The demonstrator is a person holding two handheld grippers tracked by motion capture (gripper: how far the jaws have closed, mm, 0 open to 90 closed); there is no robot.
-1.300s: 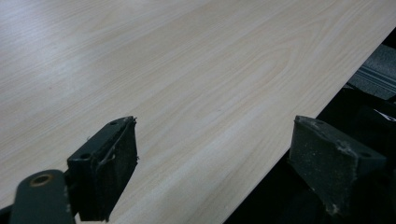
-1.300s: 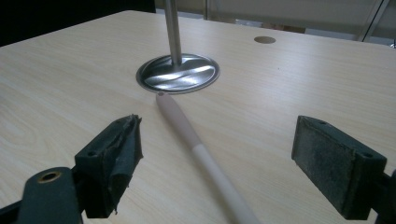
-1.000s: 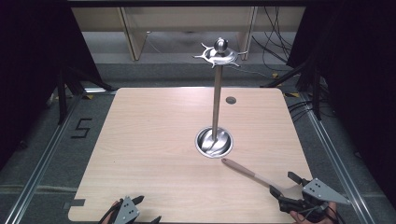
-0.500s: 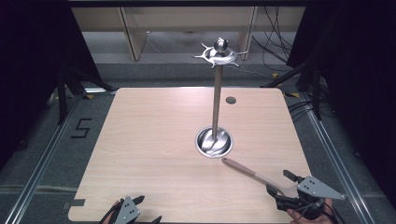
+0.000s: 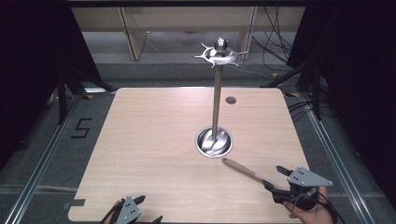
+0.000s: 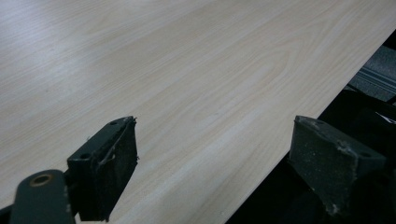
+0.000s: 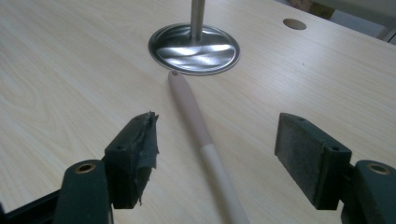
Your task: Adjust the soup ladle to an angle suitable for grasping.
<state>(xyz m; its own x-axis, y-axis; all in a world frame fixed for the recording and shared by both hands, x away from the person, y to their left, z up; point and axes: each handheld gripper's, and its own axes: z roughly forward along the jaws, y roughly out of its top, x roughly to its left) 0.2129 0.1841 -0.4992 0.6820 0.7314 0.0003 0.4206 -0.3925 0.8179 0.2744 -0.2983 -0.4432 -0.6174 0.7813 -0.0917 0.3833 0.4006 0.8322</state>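
Observation:
A metal utensil stand [image 5: 215,107] rises from a round base [image 7: 194,46] in the middle of the wooden table [image 5: 149,135], with a ring of hooks [image 5: 219,54] at its top. A utensil's long handle [image 7: 191,105], pink-brown turning to cream, lies flat on the table with its tip beside the base. My right gripper [image 7: 215,149] is open, a jaw on each side of the handle [image 5: 243,170] and not touching it; the utensil's head is hidden under the gripper [image 5: 273,177]. My left gripper [image 5: 149,208] is open and holds nothing at the table's front edge [image 6: 212,163].
A small round hole [image 5: 230,100] sits in the table behind the stand. Dark curtains flank the table, and cables [image 5: 280,51] run over the floor at the back right. Wooden shelving [image 5: 135,32] stands beyond the far edge.
My right gripper has slid forward and left along the handle, toward the stand. The handle and my left gripper have stayed put.

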